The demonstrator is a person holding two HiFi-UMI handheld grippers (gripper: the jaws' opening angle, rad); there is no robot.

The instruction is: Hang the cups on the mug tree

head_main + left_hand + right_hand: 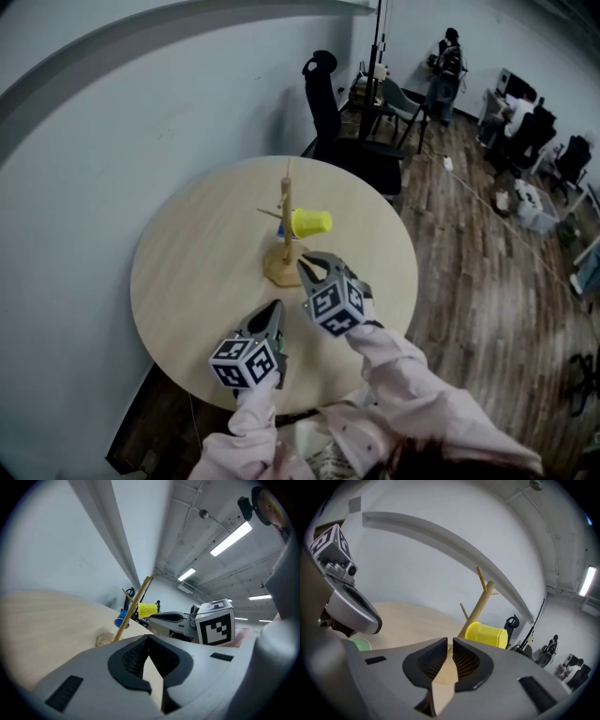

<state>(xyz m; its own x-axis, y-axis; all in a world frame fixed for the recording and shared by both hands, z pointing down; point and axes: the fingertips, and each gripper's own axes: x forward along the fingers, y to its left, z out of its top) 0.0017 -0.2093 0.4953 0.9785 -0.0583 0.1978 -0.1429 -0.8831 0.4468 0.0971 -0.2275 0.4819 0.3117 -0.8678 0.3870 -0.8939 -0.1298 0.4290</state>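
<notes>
Yellow cup is on the mug tree, hanging on its side off a right-hand peg with the mouth pointing right. A blue cup hangs on the tree too, low on the far side and mostly hidden behind the stem in the head view. The tree stands upright on its round wooden base about mid-counter, a round pale wood top.

Right gripper sits just near of the tree's base, pointing at it. Its fingers are drawn almost together, only a thin slit between the pads, and nothing in them; the yellow cup shows just beyond the tips.

Left gripper is nearer and to the left, apart from the tree. Its fingers meet at the tips and they're empty, bare counter below. In the right gripper view a bit of something green shows low beside the left gripper; what it is, I can't tell.

Beyond the counter, a black chair by the wall, wood floor to the right, and people at desks far off.
</notes>
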